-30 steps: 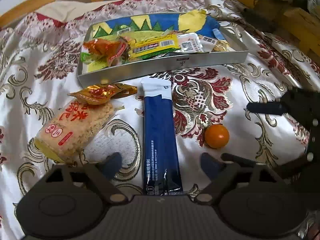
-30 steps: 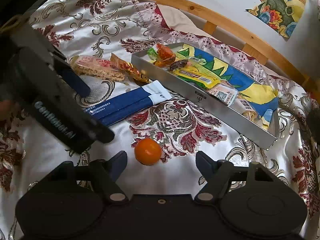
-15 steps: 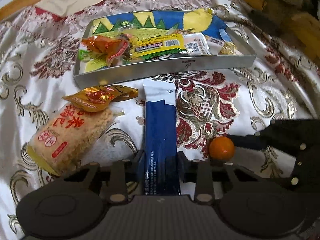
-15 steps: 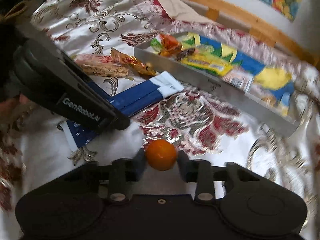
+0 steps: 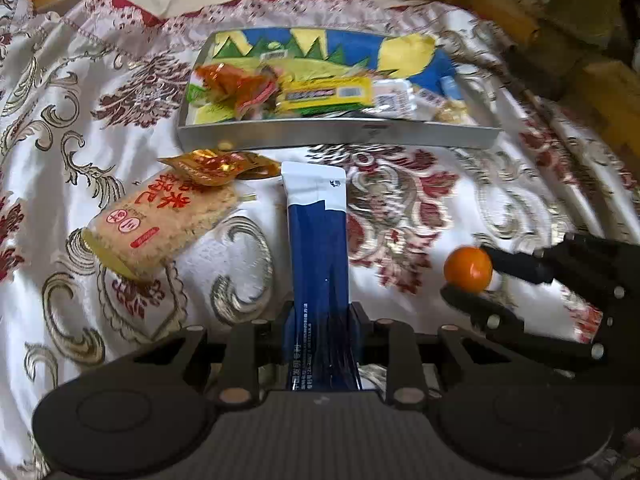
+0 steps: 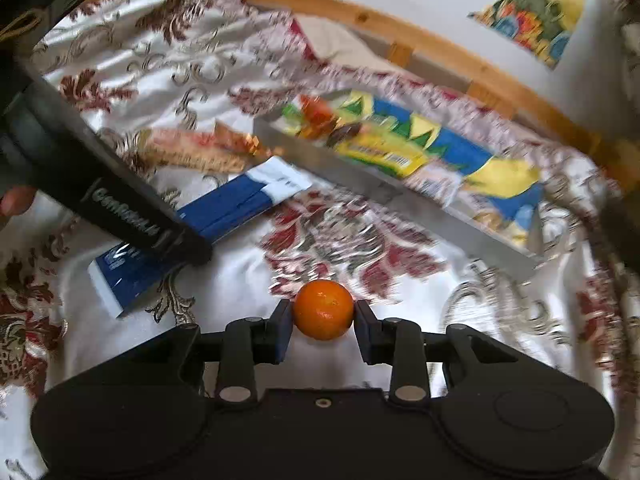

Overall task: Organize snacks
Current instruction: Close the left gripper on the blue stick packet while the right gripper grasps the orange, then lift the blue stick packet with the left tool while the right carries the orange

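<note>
A bed spread with a white satin cover (image 5: 120, 92) patterned in red and gold carries it all — a shallow silver tray (image 5: 336, 134) at the back, a rice cracker pack (image 5: 160, 224) and an orange-gold wrapper (image 5: 216, 166) lying just in front, touching each other.

Left gripper (image 5: 322, 320) just closed, clamped; right gripper (image 6: 323, 320) apparently gripping too.

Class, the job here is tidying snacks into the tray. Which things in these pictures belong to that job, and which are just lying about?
Part of the job:
- blue packet, held in the left gripper
- orange, held in the right gripper
- tray
- rice cracker pack
- gold wrapper

Just lying about:
- patterned cloth
- wooden rail
- wall pictures
</note>
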Demonstrator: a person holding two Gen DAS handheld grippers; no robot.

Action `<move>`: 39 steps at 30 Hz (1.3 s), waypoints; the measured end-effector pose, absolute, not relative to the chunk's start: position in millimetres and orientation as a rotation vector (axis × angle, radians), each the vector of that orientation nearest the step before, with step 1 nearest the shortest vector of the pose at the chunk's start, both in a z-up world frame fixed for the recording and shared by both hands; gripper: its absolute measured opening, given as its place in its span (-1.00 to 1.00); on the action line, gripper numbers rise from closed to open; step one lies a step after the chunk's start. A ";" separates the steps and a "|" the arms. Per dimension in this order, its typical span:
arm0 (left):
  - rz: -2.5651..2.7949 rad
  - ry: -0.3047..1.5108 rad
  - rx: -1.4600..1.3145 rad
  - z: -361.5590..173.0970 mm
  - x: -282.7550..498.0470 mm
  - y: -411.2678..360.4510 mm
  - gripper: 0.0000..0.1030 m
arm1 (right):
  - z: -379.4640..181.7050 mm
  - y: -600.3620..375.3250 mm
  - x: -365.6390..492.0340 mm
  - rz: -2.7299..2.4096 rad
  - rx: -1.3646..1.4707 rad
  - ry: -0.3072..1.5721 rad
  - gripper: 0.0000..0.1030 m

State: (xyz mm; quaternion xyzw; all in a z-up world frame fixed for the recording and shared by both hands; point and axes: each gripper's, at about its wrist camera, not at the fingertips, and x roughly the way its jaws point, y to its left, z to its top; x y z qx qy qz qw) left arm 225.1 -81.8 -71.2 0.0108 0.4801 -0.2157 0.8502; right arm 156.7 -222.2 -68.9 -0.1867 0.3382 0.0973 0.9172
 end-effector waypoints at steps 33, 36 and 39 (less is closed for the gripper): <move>-0.237 0.765 -0.207 64.6 115.6 -70.1 -0.41 | 35.6 -274.8 22.5 -0.030 -0.128 0.212 -0.31; -0.205 0.792 -0.267 68.5 124.1 -71.9 -0.41 | 47.2 -280.1 25.7 -0.035 -0.092 0.212 -0.31; -0.172 0.784 -0.316 77.1 139.5 -71.7 -0.41 | 62.9 -279.7 39.1 -0.024 -0.091 0.189 -0.31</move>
